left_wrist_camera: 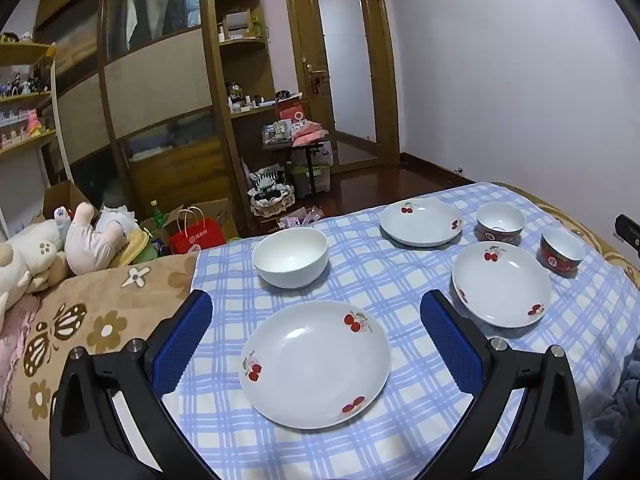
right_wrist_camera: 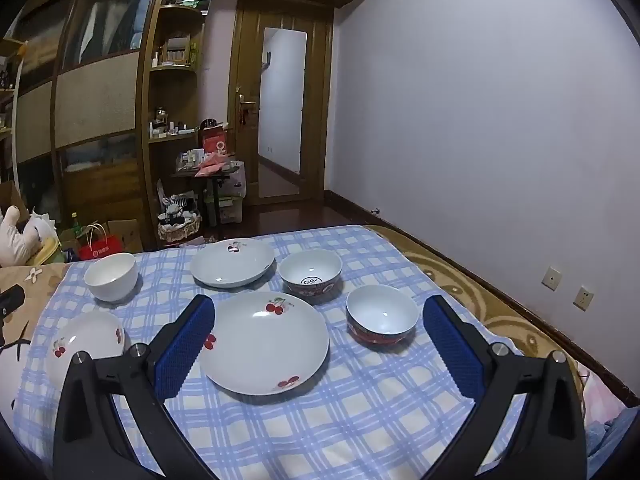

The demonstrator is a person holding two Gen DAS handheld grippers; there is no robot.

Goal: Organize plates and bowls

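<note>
Left wrist view showed the cherry plate point(left_wrist_camera: 315, 364) lying between the left gripper's point(left_wrist_camera: 316, 344) wide-open, empty fingers point(left_wrist_camera: 182, 344).

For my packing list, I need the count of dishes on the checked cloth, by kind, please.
White plates with red cherry prints: 3
Plain white bowl: 1
Red patterned bowls with white inside: 2
Total: 6
</note>
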